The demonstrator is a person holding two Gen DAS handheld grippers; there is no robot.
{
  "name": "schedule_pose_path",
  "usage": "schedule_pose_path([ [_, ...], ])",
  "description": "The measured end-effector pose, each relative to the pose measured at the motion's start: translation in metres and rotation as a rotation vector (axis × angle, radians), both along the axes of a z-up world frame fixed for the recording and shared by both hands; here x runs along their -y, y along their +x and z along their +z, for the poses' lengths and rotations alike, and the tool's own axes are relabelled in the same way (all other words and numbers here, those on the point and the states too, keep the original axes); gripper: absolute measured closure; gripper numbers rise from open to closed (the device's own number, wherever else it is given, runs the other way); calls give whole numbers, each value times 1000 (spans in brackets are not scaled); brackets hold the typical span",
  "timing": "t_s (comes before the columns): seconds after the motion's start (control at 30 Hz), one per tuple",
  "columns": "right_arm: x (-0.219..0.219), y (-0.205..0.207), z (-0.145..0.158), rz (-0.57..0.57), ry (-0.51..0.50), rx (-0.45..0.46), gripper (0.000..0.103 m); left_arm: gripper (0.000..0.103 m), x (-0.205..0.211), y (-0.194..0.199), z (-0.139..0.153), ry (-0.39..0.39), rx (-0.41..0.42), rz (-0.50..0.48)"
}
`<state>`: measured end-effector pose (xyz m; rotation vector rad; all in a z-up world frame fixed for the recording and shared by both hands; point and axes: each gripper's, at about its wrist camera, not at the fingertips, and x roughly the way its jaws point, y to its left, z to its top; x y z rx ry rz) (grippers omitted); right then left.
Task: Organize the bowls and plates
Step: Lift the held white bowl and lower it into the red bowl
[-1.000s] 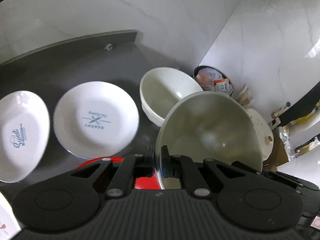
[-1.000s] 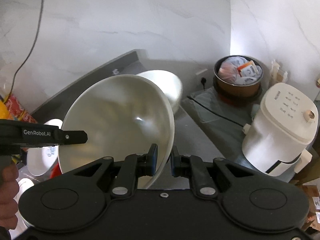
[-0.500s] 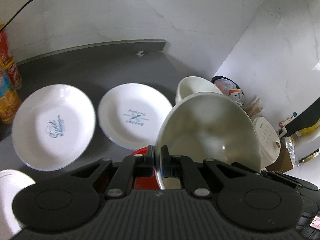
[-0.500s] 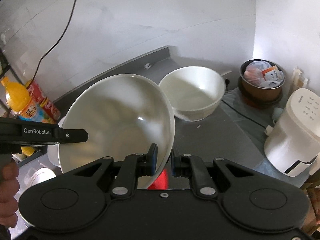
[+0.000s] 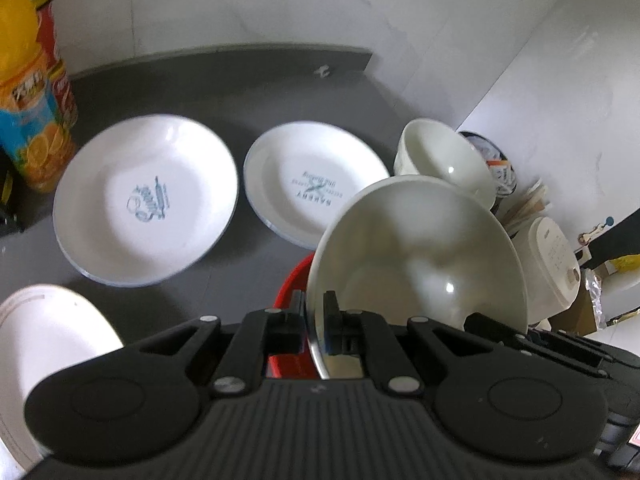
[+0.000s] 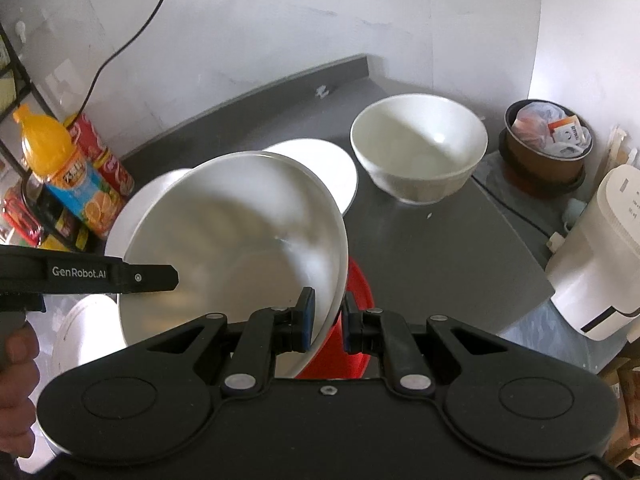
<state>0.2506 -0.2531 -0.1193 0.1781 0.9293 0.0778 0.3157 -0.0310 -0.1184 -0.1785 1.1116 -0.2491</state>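
Above the dark grey worktop, a large cream bowl is carried tilted between the two tools, each gripping an opposite part of its rim. The left hand-held gripper has its fingers drawn nearly together, pinching the thin rim edge between its pads, so that the bowl's hollow faces right in the left wrist view. The right hand-held gripper is likewise closed to a narrow gap on the same bowl, one blue pad inside the wall and the other finger outside it. Under the bowl a red dish shows on the worktop. Farther back stands a second cream bowl, upright and well apart from the carried one. Two white plates with blue print lie side by side on the worktop, one to the left and one nearer the standing bowl. Another white plate lies at the near left edge. An orange juice bottle stands near the wall, and a white appliance sits beyond the worktop's right edge. A hand holds the left tool's grip.
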Motion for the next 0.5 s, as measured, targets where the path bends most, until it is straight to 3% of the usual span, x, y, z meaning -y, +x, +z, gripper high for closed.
schedule_pose_path([
  [0.5, 12, -1, -16, -16, 45, -68, 89, 95, 5, -8, -31, 20, -98, -28],
])
